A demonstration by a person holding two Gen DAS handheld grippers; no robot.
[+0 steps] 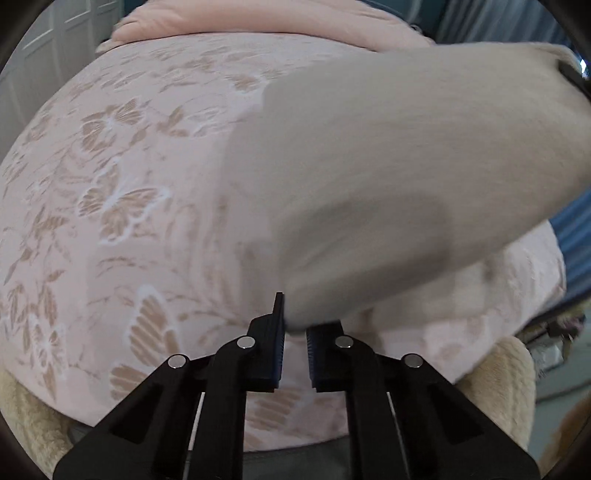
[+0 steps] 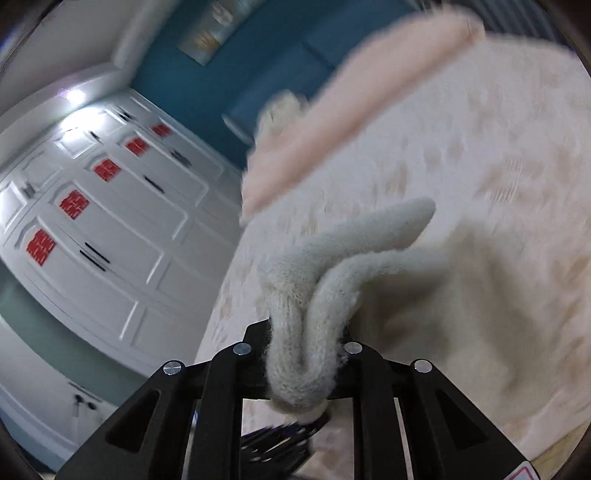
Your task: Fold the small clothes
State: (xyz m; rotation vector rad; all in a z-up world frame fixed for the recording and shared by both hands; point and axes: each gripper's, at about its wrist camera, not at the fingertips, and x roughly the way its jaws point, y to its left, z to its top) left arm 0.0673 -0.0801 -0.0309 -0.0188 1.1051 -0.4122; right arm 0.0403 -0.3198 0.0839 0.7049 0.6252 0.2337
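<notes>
A cream knitted garment [image 1: 388, 177] hangs stretched above the pink butterfly bedspread [image 1: 122, 192], blurred by motion. Its lower corner reaches my left gripper [image 1: 294, 332], whose jaws stand a small gap apart; the cloth tip sits at the gap, and I cannot tell if it is pinched. In the right wrist view my right gripper [image 2: 304, 354] is shut on a bunched thick fold of the same cream garment [image 2: 314, 291], which trails away to the right over the bed [image 2: 498, 155].
A folded pink blanket [image 1: 258, 18] lies at the far end of the bed, also in the right wrist view [image 2: 354, 99]. A beige fluffy cover [image 1: 509, 373] lines the bed's near edge. White wardrobe doors [image 2: 99, 236] with red stickers and a blue wall [image 2: 229, 74] stand at left.
</notes>
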